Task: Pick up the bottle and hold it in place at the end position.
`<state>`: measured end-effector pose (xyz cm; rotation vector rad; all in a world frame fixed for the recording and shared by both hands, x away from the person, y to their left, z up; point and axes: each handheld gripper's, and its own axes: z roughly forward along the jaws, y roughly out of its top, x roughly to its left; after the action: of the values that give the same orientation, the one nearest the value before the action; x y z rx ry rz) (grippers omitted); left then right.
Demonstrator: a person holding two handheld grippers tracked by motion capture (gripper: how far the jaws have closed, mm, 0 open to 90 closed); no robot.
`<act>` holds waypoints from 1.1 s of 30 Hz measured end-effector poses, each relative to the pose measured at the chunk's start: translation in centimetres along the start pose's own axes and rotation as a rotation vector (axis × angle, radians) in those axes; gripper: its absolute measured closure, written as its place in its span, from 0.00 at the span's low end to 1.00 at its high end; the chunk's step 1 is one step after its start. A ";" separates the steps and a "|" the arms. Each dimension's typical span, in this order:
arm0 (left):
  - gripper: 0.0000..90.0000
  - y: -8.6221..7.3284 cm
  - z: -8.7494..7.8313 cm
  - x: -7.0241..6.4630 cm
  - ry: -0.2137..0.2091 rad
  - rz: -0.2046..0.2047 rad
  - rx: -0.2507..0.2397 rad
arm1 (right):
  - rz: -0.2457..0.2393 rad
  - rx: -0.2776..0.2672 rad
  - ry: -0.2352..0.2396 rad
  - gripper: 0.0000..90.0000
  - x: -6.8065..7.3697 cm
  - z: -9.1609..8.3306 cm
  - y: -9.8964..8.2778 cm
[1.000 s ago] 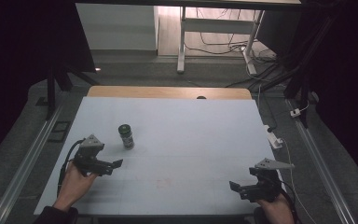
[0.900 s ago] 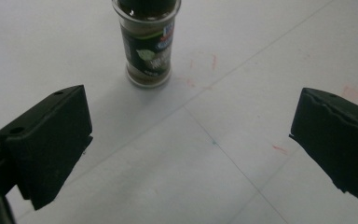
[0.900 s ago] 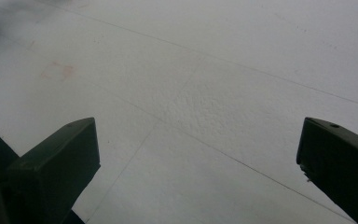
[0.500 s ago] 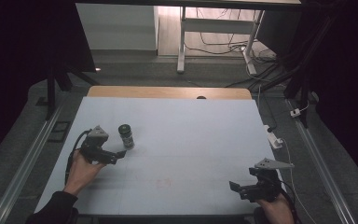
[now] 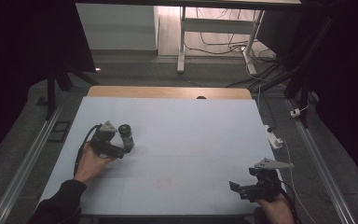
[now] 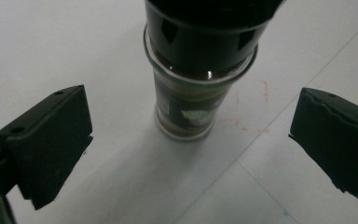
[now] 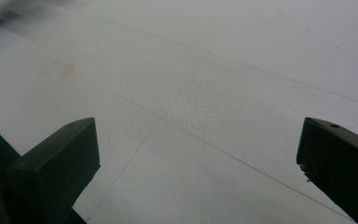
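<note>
Left tool (image 6: 191,154) wide apart around upright spice jar (image 6: 193,88), untouched; right tool (image 5: 251,189) wide, worktop's (image 5: 191,121) five o'clock.

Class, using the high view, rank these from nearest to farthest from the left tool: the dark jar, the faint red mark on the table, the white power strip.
1. Dark jar: just beside the left tool, table's left.
2. Faint red mark: near edge, middle.
3. White power strip: off the table's right edge.
</note>
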<state>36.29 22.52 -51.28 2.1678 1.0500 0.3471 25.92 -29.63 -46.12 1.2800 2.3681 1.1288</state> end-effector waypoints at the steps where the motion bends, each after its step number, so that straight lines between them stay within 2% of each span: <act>1: 0.02 0.1 0.2 0.0 0.001 0.005 0.000 | 0.001 0.001 0.000 0.00 0.0 0.0 0.0; 5: 0.09 0.4 0.5 0.0 0.018 0.028 -0.002 | 0.000 0.000 0.001 0.00 0.0 0.0 0.0; 9: 0.23 0.5 0.7 0.2 0.009 0.053 -0.001 | 0.000 0.000 0.001 0.00 0.0 0.0 0.0; 16: 0.49 0.5 0.8 0.4 -0.022 0.072 0.004 | -0.003 -0.001 0.002 0.00 0.0 0.0 0.0; 19: 0.59 0.5 0.8 0.4 -0.017 0.076 -0.001 | -0.003 0.000 0.002 0.00 0.0 0.0 0.0; 25: 0.60 0.6 0.8 0.5 -0.023 0.074 0.000 | -0.003 0.000 0.003 0.00 0.0 0.0 0.0; 33: 0.60 1.0 0.7 0.0 -0.007 0.074 0.008 | -0.003 0.001 0.004 0.00 0.0 0.0 0.0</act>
<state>37.25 21.76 -51.10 2.2172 0.9713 0.3700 25.92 -29.63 -46.13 1.2748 2.3726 1.1302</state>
